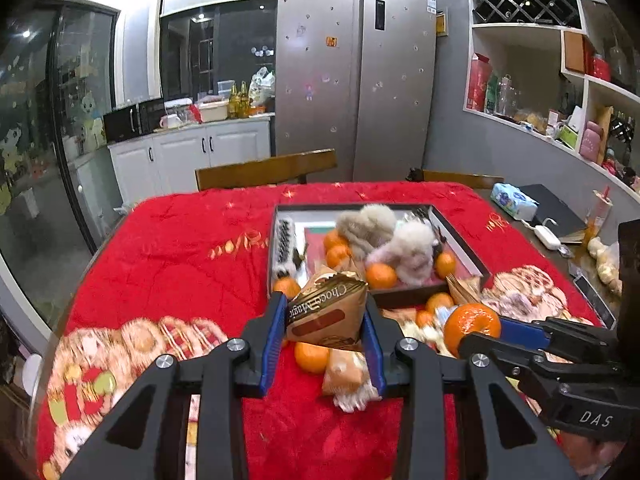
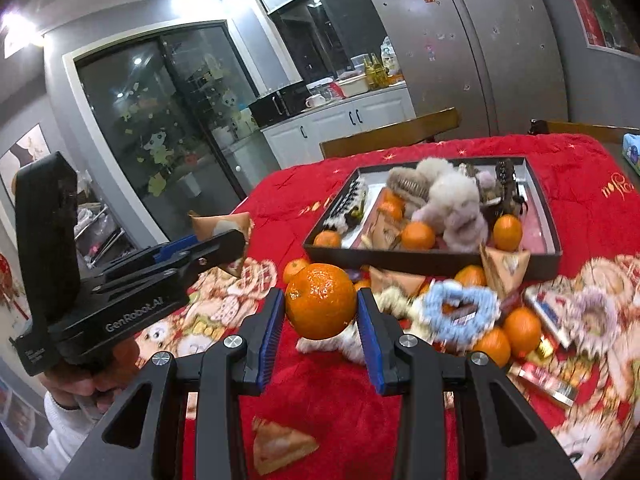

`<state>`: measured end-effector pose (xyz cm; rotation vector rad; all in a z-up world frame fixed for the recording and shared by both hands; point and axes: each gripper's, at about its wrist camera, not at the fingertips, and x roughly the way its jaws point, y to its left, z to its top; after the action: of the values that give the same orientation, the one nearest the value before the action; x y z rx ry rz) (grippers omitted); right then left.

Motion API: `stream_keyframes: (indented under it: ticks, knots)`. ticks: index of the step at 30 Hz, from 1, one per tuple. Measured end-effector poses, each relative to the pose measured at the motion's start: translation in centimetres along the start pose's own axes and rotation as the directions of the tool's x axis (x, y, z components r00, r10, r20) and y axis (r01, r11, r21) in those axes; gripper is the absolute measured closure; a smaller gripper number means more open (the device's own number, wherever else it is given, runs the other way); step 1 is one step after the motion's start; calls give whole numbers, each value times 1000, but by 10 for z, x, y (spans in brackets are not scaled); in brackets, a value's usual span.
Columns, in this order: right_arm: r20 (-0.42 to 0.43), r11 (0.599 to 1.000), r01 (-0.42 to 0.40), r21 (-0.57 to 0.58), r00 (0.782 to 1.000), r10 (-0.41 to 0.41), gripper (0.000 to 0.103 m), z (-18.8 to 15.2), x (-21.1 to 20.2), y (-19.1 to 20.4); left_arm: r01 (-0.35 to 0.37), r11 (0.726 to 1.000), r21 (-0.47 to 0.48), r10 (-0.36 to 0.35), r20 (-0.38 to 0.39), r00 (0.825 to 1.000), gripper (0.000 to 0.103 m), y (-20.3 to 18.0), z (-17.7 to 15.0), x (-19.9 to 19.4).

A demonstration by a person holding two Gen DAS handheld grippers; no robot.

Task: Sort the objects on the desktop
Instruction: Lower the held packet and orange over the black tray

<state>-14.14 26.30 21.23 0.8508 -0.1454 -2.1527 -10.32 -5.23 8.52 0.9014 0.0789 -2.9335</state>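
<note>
My left gripper point(image 1: 325, 322) is shut on a brown triangular ChocoMagic snack packet point(image 1: 330, 312), held above the red cloth in front of the dark tray point(image 1: 460, 236). My right gripper point(image 2: 321, 312) is shut on an orange mandarin point(image 2: 320, 300), also lifted off the table; the same mandarin point(image 1: 472, 326) shows at the right of the left wrist view. The tray point(image 2: 424, 258) holds several mandarins, fluffy hair clips point(image 2: 452, 196) and a snack packet. In the right wrist view the left gripper point(image 2: 224, 248) appears at the left with its packet.
Loose mandarins point(image 2: 520, 330), a blue scrunchie point(image 2: 460, 308), snack packets point(image 2: 280, 446) and small boxes lie on the red cloth point(image 1: 180, 260) in front of the tray. Wooden chairs point(image 1: 266, 168) stand behind the table. A tissue pack point(image 1: 514, 200) sits at the far right.
</note>
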Motion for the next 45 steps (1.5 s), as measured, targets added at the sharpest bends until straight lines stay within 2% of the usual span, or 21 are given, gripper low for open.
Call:
stream_keyframes:
  ticks: [5,10,19,27,32,36,45]
  knots:
    - [-1,999,38,-19,999,-38,68,22,12,-2,-15,1000,19,15,-8,1000,66,1,22,23]
    - [-12,997,60,-43,998,-61,68,41,26,-6,7,999,34,-5,-33,999,66,0,43,55]
    - [-11,991,113,-73,993,-114,68,81,56,-24,21,999,38,-20,-16,1000,66,10,90,99]
    - [-64,995,101,-27,993,-102,68,98,107,-45,98,995,-19,-99,-133,986,66,22,88,173]
    - [-109,992,128,-5,986,-128,68,103,141,-61,109,992,-64,-120,-188,975,66,39,87,210]
    - [-123,989,148,19,982,-144,68,107,153,-72,112,991,-74,-125,-215,969,66,49,84,228]
    - [-160,987,159,20,975,-154,68,95,166,-81,126,991,-45,-133,-215,968,66,38,73,243]
